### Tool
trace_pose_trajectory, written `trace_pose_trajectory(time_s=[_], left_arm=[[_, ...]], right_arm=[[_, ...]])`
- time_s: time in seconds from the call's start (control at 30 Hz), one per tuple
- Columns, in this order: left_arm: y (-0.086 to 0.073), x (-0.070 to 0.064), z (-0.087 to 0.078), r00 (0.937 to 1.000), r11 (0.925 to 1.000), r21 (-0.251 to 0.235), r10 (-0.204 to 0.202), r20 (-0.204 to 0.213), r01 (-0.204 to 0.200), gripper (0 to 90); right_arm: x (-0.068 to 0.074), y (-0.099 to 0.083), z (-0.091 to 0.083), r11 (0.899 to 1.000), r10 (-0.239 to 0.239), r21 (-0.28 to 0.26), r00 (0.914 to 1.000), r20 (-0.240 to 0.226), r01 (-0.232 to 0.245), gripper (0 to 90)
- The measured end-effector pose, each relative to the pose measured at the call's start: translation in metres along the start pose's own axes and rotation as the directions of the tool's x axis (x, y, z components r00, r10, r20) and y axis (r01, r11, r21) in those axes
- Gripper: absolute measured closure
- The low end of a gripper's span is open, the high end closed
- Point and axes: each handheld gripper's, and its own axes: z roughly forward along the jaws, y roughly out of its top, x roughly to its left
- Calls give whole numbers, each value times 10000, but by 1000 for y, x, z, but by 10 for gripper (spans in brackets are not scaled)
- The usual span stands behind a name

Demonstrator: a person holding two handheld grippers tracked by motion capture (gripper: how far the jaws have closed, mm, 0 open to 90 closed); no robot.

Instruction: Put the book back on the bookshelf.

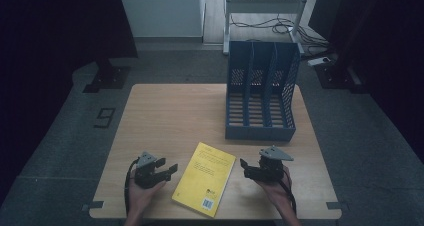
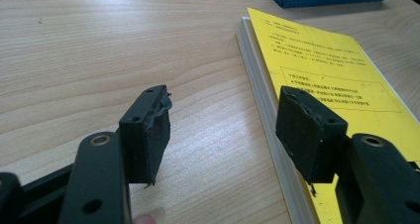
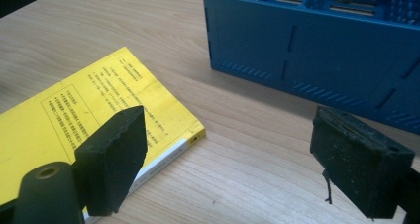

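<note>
Yellow paperback book [image 1: 204, 178] flat on the wooden table [image 1: 170, 116], back cover up with barcode toward the near edge, lying between the two claws and slightly angled. Left claw [image 1: 169, 170] just left of the book, spread wide and holding nothing, low over the table; in the left gripper view, one pad [image 2: 148, 132] over bare wood, the other overlapping the page-edge side of the book [image 2: 322, 80]. Right claw [image 1: 245, 167] just right of the book, also wide and empty, aimed toward the book's far corner [image 3: 148, 110]. Blue three-slot file holder [image 1: 261, 93] lying open side up, beyond the book, apart from it.
</note>
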Motion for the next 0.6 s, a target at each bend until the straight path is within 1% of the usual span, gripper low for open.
trace_pose_trajectory(time_s=[0.33, 0.6], left_arm=[[0, -3, 1, 10000, 10000, 1, 46, 45, -46, 381], [0, -5, 3, 9999, 9999, 88, 114, 79, -114, 377]], right_arm=[[14, 4, 11, 9995, -295, 143, 9994, -176, 298, 142], [25, 3, 24, 9989, -312, 325, 9987, -399, 325, 142]])
